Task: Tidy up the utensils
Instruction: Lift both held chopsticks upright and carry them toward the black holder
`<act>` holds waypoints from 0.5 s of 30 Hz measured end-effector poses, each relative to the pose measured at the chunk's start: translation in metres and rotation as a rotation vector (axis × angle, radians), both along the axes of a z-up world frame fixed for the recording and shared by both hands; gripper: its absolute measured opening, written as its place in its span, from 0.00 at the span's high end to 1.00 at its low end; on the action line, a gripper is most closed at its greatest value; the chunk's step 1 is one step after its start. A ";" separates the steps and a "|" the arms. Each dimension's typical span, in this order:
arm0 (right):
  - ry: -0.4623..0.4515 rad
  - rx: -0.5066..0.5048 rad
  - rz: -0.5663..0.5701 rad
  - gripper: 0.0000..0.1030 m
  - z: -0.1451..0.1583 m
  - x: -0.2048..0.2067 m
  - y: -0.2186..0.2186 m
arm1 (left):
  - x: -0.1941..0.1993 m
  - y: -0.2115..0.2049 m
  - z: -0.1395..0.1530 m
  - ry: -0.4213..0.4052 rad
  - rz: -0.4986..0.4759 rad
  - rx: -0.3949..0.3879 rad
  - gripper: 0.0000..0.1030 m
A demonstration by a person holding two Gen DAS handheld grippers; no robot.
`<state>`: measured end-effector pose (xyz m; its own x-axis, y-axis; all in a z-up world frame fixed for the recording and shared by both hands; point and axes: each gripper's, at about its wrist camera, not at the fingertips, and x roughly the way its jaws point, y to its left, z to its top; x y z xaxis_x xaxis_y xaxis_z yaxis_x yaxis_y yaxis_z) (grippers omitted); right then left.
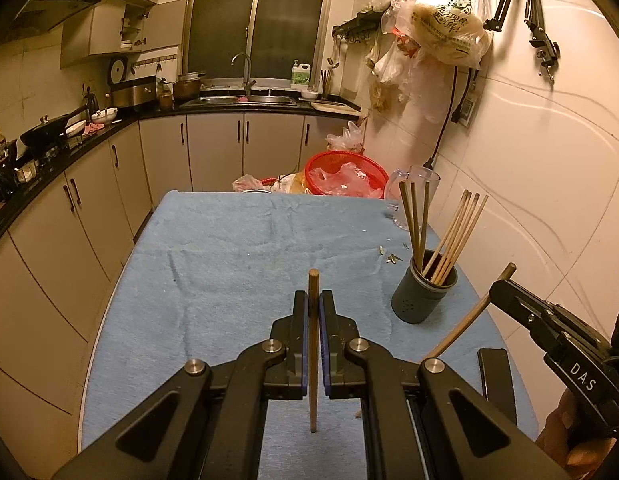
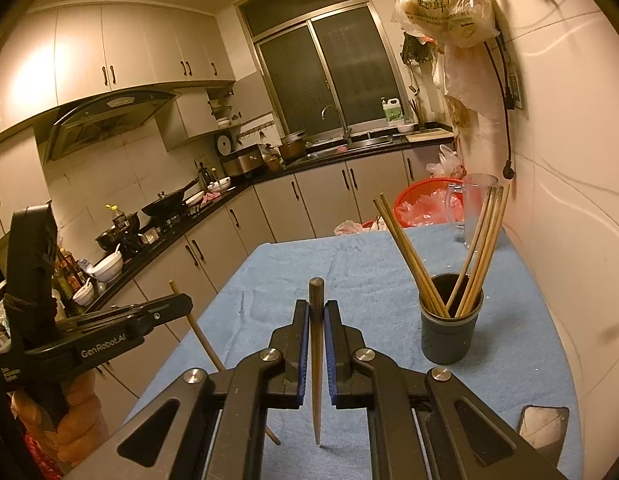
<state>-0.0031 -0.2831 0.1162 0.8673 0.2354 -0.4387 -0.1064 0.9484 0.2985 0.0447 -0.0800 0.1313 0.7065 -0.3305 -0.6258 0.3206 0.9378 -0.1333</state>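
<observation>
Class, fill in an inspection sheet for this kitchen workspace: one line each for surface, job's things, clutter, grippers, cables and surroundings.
Surface: blue cloth covers the table.
Job's things: grey holder stands upright with chopsticks fanned inside.
Clutter: clear glass jug at the far edge; small scraps on the cloth; dark flat object at the near right.
Grippers: left gripper shut on left chopstick; right gripper shut on right chopstick.
Cables: black cord hangs down the wall.
Surroundings: red basket, sink, wok.

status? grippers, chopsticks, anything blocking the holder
Left gripper and right gripper each shut on one chopstick. Holder upright, chopsticks inside. Path to it looks clear.
</observation>
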 end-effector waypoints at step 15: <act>-0.017 0.012 -0.004 0.92 0.010 -0.009 -0.006 | -0.008 -0.001 0.007 -0.029 0.009 0.029 0.95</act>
<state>-0.0124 -0.2893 0.1264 0.8756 0.2374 -0.4207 -0.1083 0.9452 0.3080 0.0368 -0.0809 0.1381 0.7272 -0.3063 -0.6143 0.3157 0.9439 -0.0969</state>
